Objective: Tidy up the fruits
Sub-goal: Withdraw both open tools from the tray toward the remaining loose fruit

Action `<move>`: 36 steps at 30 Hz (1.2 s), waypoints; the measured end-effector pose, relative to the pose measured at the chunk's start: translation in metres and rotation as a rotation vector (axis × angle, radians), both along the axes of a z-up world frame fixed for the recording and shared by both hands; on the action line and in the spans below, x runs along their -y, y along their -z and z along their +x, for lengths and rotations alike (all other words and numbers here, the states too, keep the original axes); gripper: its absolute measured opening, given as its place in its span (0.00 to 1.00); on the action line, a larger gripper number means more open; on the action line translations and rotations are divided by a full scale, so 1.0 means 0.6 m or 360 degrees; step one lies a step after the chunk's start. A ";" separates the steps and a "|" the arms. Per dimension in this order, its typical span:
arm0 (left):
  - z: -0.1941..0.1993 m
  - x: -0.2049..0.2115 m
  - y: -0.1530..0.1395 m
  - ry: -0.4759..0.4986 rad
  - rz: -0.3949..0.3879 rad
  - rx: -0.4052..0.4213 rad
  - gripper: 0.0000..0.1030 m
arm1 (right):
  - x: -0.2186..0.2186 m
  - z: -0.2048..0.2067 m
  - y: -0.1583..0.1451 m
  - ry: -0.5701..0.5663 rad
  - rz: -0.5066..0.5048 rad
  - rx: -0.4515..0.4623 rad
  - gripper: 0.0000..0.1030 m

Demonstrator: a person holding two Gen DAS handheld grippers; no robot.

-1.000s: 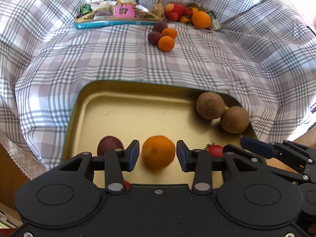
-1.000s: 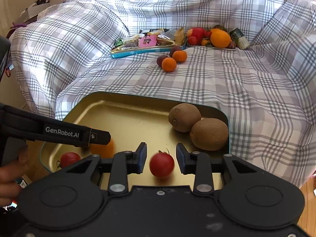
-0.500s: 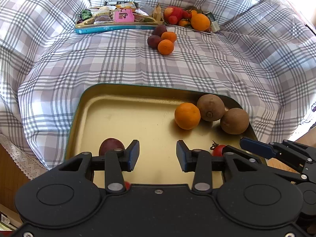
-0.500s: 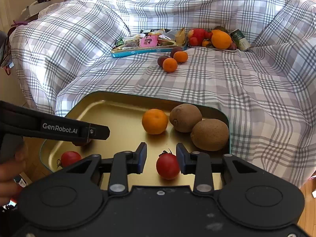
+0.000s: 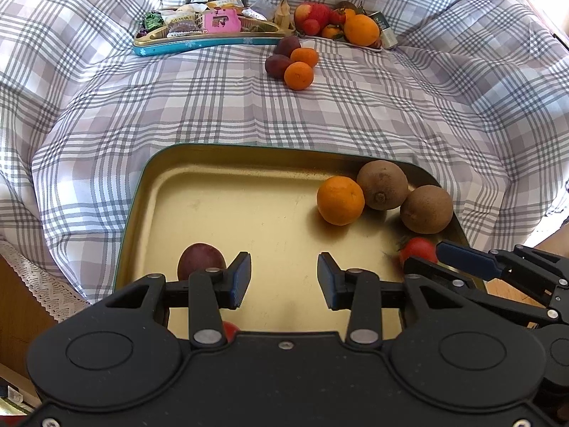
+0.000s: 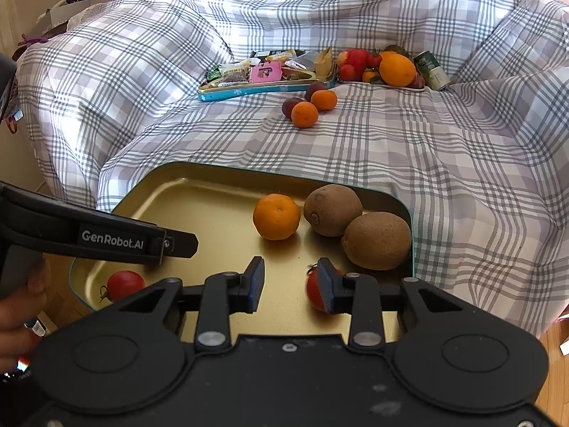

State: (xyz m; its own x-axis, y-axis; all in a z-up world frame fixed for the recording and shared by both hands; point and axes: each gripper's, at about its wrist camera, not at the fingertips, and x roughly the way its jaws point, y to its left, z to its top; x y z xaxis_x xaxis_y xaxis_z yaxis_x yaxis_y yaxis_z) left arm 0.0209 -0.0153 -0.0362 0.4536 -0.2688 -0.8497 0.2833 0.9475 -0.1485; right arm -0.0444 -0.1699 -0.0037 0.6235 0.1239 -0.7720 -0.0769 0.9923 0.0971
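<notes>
Left wrist view: gold tray [image 5: 220, 178] on the checked cloth [image 5: 213, 106]. Two kiwis [image 5: 382, 185] occupy the tray's far right corner, the orange [image 5: 340, 200] touching one. Left tongs [image 5: 283, 280] gape, empty. Right tongs [image 6: 290, 284] gape, the tomato [image 6: 314, 293] touching the right pad's outer side.

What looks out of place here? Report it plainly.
Two small oranges and two dark purple plums sit loose on the grey checked cloth, outside both the gold metal tray and the far blue-rimmed tray. A green can lies tipped over beside the far fruit pile.
</notes>
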 end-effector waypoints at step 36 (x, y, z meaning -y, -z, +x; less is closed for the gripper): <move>0.017 -0.006 -0.014 -0.0126 0.0085 0.0129 0.47 | -0.008 0.050 -0.028 0.0251 0.0062 0.0052 0.37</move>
State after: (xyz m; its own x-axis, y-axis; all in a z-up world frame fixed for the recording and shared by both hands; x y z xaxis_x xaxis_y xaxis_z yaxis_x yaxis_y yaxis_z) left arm 0.0311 -0.0115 -0.0279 0.5393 -0.1848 -0.8216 0.2165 0.9733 -0.0768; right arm -0.0146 -0.1654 0.0131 0.6625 0.0521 -0.7473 0.0757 0.9878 0.1360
